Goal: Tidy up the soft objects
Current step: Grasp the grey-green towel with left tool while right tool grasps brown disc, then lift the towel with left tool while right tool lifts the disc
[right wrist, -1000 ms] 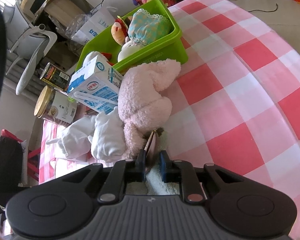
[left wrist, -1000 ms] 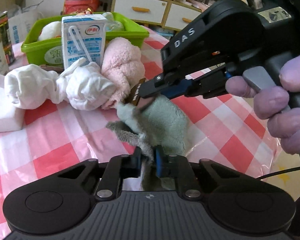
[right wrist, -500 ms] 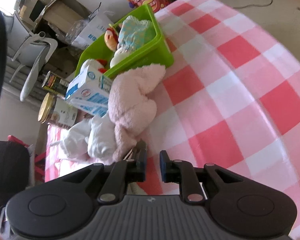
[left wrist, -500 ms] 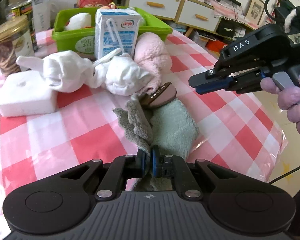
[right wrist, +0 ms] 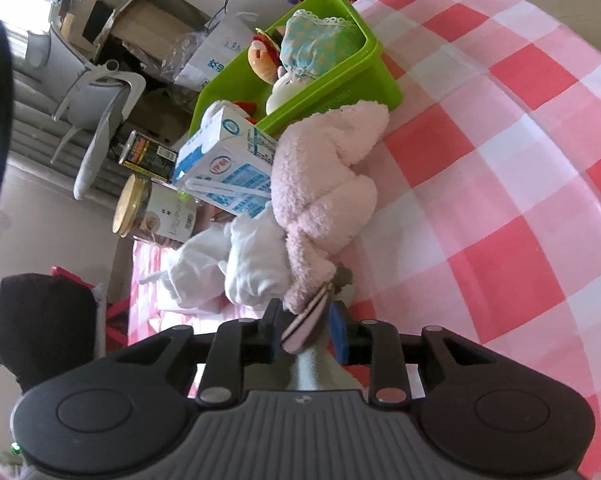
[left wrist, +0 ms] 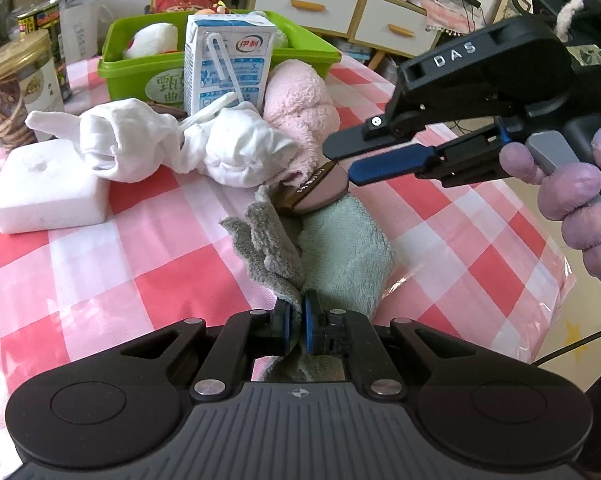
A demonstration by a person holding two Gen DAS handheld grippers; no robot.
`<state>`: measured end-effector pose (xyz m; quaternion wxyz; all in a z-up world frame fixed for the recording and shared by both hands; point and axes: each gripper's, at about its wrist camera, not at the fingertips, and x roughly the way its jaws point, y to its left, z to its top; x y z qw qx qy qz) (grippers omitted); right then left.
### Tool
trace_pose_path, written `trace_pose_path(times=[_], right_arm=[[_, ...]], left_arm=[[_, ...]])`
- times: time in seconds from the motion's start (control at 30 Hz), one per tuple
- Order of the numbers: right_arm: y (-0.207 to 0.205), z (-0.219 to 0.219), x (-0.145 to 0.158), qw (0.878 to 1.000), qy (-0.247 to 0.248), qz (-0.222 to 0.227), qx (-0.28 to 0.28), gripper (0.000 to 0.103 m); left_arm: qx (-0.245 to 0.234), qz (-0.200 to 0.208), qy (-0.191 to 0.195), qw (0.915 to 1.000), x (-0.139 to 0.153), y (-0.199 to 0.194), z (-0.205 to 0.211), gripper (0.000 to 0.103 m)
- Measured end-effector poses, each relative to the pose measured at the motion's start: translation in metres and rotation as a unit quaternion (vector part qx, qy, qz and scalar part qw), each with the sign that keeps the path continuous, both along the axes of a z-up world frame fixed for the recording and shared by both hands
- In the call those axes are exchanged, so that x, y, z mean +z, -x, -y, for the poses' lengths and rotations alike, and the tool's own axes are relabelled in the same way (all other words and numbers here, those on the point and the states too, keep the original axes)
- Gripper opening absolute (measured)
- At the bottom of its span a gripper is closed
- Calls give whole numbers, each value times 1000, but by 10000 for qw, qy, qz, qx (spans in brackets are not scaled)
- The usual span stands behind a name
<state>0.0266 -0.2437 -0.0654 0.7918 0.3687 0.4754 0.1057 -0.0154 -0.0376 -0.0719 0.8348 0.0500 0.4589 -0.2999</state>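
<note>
White sponge block (left wrist: 46, 186) far left on checked tabletop (left wrist: 148, 264), knotted white cloth (left wrist: 188, 146), left tongs (left wrist: 295, 322) clamped on green towel (left wrist: 332, 252), brown card (left wrist: 320, 190) on towel's far end, right tongs (right wrist: 304, 332) open, straddling card

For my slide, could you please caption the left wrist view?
Left claw pinches a green towel while the open right claw nears the brown pouch on it.

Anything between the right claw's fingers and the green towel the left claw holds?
Yes: a brown tag on the green towel, between the right claw fingers, per both views.
</note>
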Motion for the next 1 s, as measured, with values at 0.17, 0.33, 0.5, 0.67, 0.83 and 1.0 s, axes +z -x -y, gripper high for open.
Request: trace_pose_path(times=[0.17,0.33,0.5,0.67,0.83,1.0], right_arm=[[-5,-5,-2,9999,133,-62,-3,2],[-7,-8,-3,9998,173,-71,32,0],[-8,-8,-5,9995,258,-174,42,0],[-9,-8,-5,9994,270,-230,37,0],[-11,-16,2,9997,198,-63,99,0],[-15,-26,1,9992,386,-25,138,0]], left_arm=[[12,-14,16,10000,0,0,0,3],[9,-4,15,10000,0,0,0,4],[31,-8,22,10000,0,0,0,7],[29,-5,18,10000,-1,0,0,8],[28,-4,22,10000,-1,0,0,9],[68,1,40,10000,-2,0,1,12]])
